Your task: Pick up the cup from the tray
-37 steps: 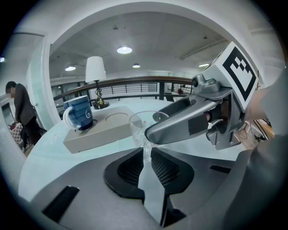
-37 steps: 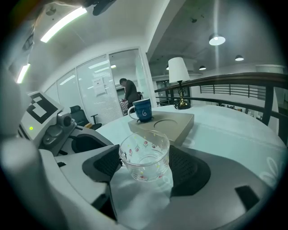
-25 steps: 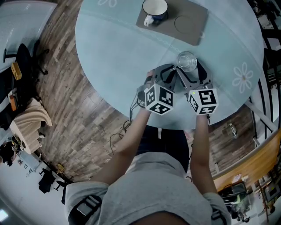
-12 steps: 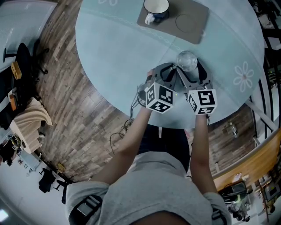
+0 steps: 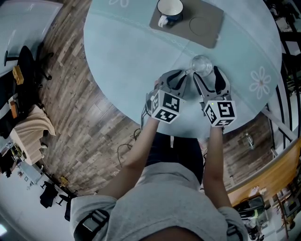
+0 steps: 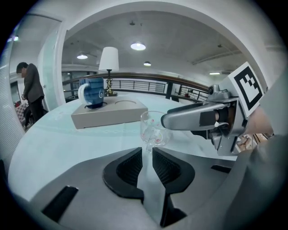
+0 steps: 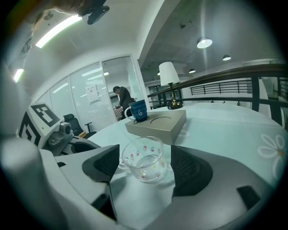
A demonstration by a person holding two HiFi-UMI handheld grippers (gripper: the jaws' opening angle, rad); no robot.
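Two cups: blue mug (image 5: 169, 9) on tray (image 5: 207, 29); glass cup (image 5: 201, 65) on worktop (image 5: 122, 52), between right gripper (image 7: 144, 165) jaws, released, untouched; left gripper (image 6: 147, 152) jaws just parting, handle at tips.

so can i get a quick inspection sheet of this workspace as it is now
surface: round pale table with flower prints
job's things: tray at the far side, one recess empty; glass cup off the tray, upright on the table by the grippers
clutter: blue mug in the tray's other recess; nothing else seen on the table
grippers: left gripper jaws narrowly apart, just been opening, cup handle at their tips; right gripper open, jaws either side of the cup, not touching
cables: thin cables hanging below the left gripper
surroundings: wooden floor, office chair, lamp, railing, person far off
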